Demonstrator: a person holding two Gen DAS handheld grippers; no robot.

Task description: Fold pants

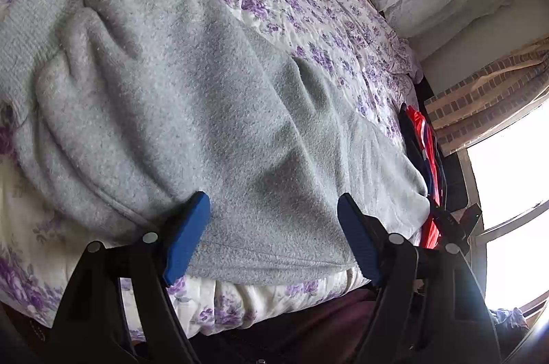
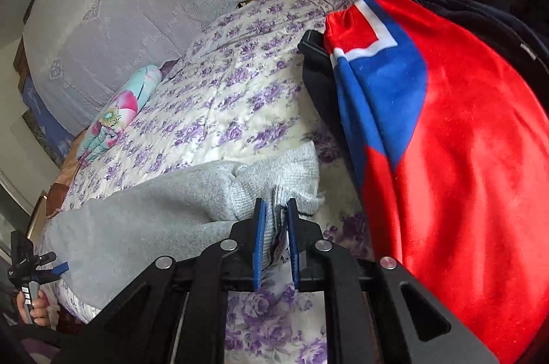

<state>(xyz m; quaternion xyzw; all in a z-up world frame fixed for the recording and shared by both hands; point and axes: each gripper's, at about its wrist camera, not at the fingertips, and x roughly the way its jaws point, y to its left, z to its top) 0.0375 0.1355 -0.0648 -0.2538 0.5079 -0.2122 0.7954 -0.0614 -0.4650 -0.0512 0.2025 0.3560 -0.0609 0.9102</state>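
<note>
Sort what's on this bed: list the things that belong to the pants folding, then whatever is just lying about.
Belongs to the job:
grey fleece pants
left gripper
right gripper

Just lying about:
red and blue blanket
floral rolled quilt
lace-covered pillow
purple-flowered bedspread

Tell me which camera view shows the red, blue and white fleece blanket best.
The right wrist view: the red, blue and white fleece blanket fills its right side, with the colour pattern plain. The left wrist view shows only a narrow strip of it beyond the grey fleece pants.
</note>
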